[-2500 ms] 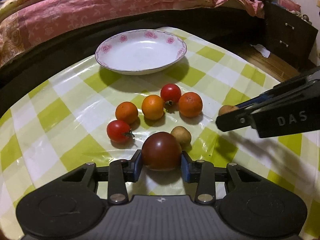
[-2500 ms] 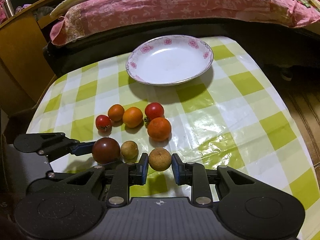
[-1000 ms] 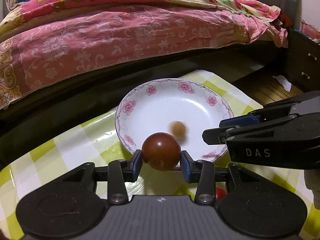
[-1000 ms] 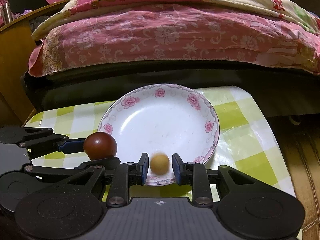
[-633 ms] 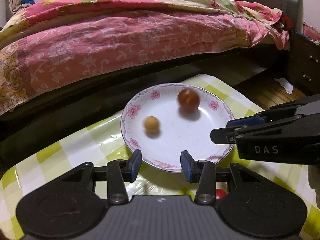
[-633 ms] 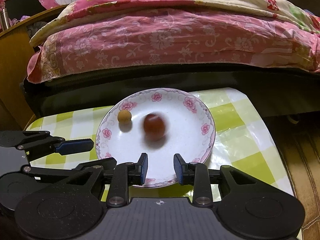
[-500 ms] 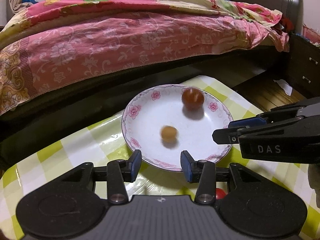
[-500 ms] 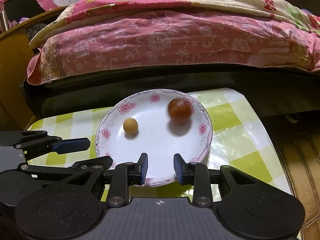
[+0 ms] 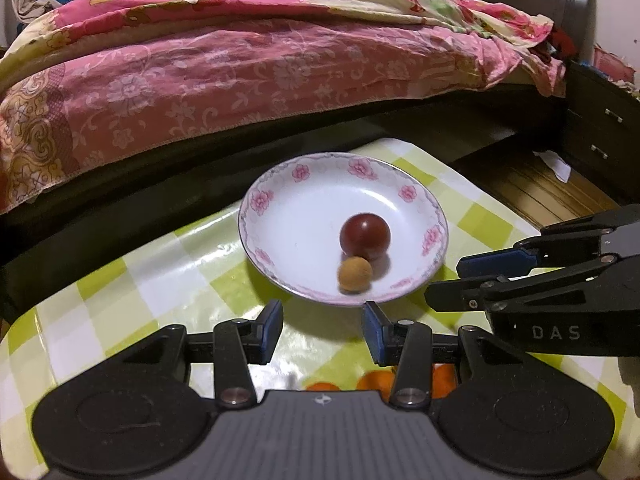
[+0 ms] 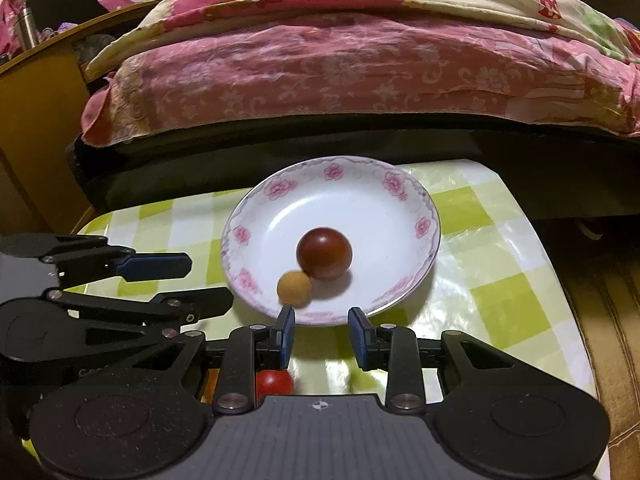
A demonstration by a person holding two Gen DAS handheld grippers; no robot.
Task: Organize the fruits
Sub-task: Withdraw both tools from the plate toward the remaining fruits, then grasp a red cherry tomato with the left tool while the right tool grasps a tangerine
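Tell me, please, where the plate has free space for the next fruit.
The plate is bare along its far rim and left half. The near side is crowded: the dark tomato and the small tan fruit sit together there.

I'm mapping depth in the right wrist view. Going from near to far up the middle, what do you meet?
right gripper → small tan fruit → dark red tomato → far rim of the floral plate → pink floral quilt

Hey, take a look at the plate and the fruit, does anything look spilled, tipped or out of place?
Nothing stands out. The dark tomato and small tan fruit sit together inside the floral plate, which lies flat on the checkered tablecloth. Both grippers, left and right, are open and empty.
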